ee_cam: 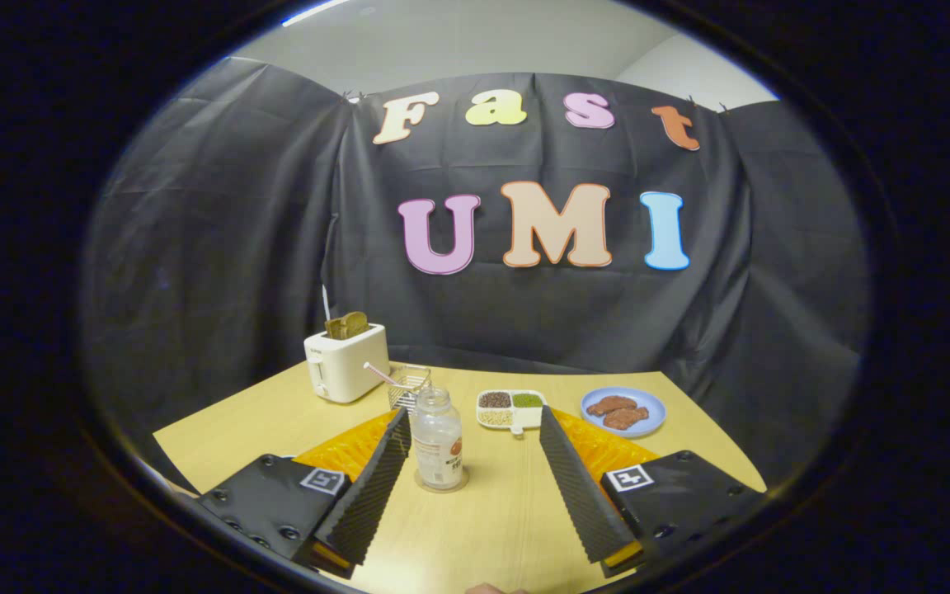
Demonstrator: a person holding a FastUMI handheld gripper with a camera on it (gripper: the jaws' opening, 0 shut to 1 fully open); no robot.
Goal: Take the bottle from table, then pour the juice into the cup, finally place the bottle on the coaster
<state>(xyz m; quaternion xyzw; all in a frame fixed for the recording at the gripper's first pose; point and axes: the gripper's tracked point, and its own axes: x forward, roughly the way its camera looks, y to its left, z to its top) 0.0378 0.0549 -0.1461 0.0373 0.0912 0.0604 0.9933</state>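
A clear glass bottle (438,441) with a label stands upright on a round coaster (442,481) on the wooden table (491,520). It looks nearly empty. My gripper (472,419) is open, its fingers spread wide. The bottle sits between the fingers, close to the left fingertip (400,419), and the right finger (557,445) is well apart from it. Neither finger presses on the bottle.
A white toaster (345,361) with toast stands at the back left. Behind the bottle is a small wire basket (409,385) with a pink handle. A white divided dish (510,407) of grains and a blue plate (623,412) with brown pieces lie beyond the fingers.
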